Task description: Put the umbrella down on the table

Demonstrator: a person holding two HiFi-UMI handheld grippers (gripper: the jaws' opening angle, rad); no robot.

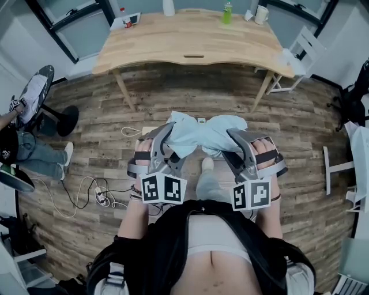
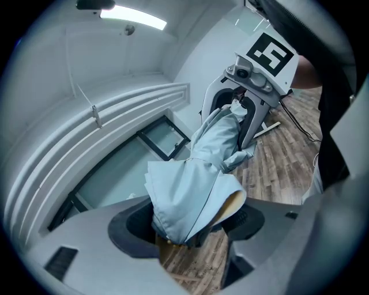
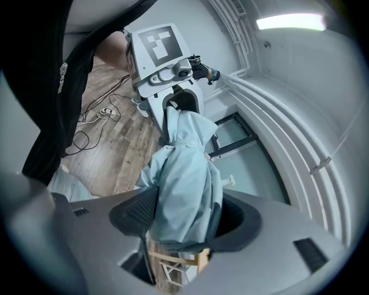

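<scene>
1. The umbrella [image 1: 202, 133] is a folded bundle of pale blue cloth. It is held in the air in front of the person's waist, above the wooden floor [image 1: 173, 95]. It is not on the tabletop [image 1: 190, 37], which stands well apart from it, further ahead.
2. The left hand-held gripper [image 1: 169, 143] is clenched on the umbrella's left end. In the left gripper view the cloth [image 2: 193, 190] fills the gap between the two grey jaws [image 2: 190, 230], and a tan inner lining shows at one fold.
3. The right hand-held gripper [image 1: 237, 144] is grasping the umbrella's right end. In the right gripper view the cloth [image 3: 184, 190] is pinched between its jaws [image 3: 184, 227] and runs on toward the other gripper [image 3: 167, 75].
4. Each gripper view shows the opposite gripper at the far end of the bundle, and the right one appears in the left gripper view [image 2: 253, 86] with its marker cube uppermost.
5. The person's hands wrap the handles, and both marker cubes face up toward the head camera.
6. A light shoe [image 1: 206, 164] shows on the floor just below the umbrella.
7. On the tabletop's far edge stand a green bottle [image 1: 227, 12], a white bottle [image 1: 168, 7] and a pale mug [image 1: 261, 14].
8. A white chair [image 1: 302, 55] stands by the table's right end.
9. White cables [image 1: 86, 193] lie on the floor to the left, near a seated person's legs [image 1: 34, 151].
</scene>
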